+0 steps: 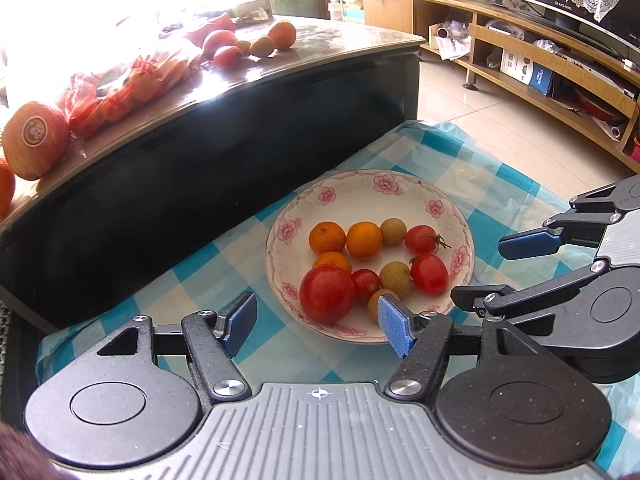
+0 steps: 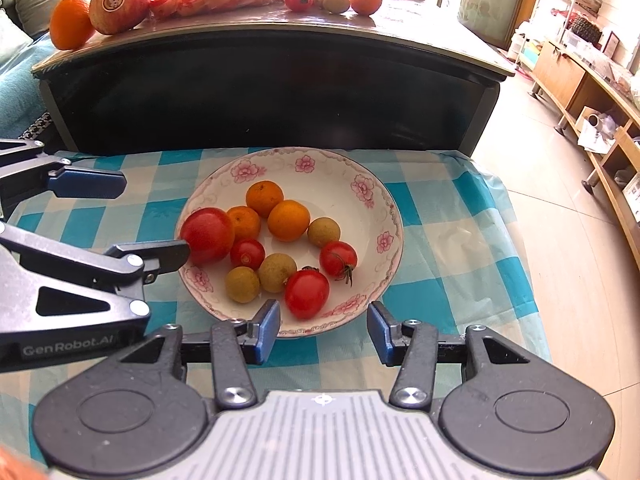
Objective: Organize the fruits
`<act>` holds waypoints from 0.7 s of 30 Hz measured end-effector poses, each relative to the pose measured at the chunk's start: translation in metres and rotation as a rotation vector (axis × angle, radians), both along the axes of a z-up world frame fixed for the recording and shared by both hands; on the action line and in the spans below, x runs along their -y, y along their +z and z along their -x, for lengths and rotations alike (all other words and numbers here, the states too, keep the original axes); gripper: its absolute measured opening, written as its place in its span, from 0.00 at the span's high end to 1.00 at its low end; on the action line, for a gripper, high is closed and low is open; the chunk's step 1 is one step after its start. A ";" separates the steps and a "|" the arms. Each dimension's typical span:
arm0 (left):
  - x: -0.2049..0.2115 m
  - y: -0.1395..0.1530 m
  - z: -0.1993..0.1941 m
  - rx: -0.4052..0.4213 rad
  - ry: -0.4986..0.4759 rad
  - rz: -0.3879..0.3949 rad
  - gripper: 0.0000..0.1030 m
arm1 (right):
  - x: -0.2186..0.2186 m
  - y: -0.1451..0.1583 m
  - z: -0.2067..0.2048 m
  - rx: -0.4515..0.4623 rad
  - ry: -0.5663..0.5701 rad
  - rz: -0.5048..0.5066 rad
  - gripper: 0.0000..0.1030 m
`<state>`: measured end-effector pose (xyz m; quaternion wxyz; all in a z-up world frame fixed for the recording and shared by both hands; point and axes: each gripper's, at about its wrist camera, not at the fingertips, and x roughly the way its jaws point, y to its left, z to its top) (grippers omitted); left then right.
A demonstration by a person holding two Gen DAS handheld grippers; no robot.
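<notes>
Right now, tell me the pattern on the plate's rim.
Pink flowers with fine scrollwork on the white plate; the right wrist view shows it best.

A white, pink-flowered china plate (image 2: 362, 184) is sitting on the blue-checked cloth, holding three small oranges (image 2: 288, 220), one big red tomato (image 2: 207, 235), three cherry tomatoes (image 2: 307, 293) and three tan longans (image 2: 277, 272), all crowding together.

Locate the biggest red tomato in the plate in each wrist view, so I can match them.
Left wrist: large tomato sits at the plate's near-left edge, between the left gripper's fingers as seen.
Right wrist: large tomato lies at the plate's left rim, right by a finger tip of the left gripper.
Shared landmark: the floral plate on the blue checked cloth.
</notes>
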<state>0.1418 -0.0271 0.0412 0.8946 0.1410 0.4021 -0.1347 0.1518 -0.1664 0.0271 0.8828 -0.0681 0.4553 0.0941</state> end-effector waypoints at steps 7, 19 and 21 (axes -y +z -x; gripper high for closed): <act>0.001 0.000 0.010 -0.002 0.011 0.006 0.26 | 0.003 0.000 0.010 -0.006 -0.017 -0.004 0.49; -0.002 0.000 0.027 -0.004 0.047 0.017 0.17 | 0.004 0.003 0.027 -0.005 -0.034 -0.003 0.49; -0.003 0.000 0.030 -0.012 0.056 0.030 0.16 | 0.005 0.003 0.031 -0.005 -0.038 -0.004 0.49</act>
